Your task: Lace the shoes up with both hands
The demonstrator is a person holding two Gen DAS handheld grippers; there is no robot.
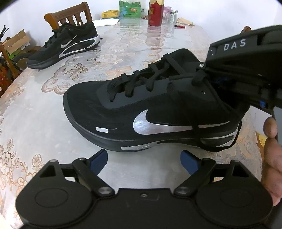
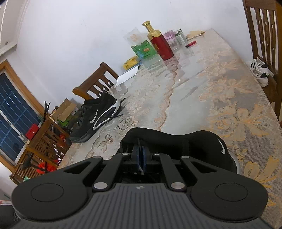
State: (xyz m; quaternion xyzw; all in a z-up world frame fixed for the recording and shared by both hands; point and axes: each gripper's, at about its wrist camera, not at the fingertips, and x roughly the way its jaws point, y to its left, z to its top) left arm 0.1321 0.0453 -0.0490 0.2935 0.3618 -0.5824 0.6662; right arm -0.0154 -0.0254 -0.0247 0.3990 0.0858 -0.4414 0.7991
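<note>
Left wrist view: we see the black mesh sneaker with silver swoosh (image 1: 155,105) lying lengthwise mid-counter (image 1: 44,109), just beyond our spread, empty left claw (image 1: 144,159), while our right claw (image 1: 208,70), nearer its collar, is pinched together on the black lace (image 1: 197,79).

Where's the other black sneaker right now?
The second black sneaker with silver swoosh sits far left on the lace-covered table, before the wooden chair, well beyond the near shoe.
</note>
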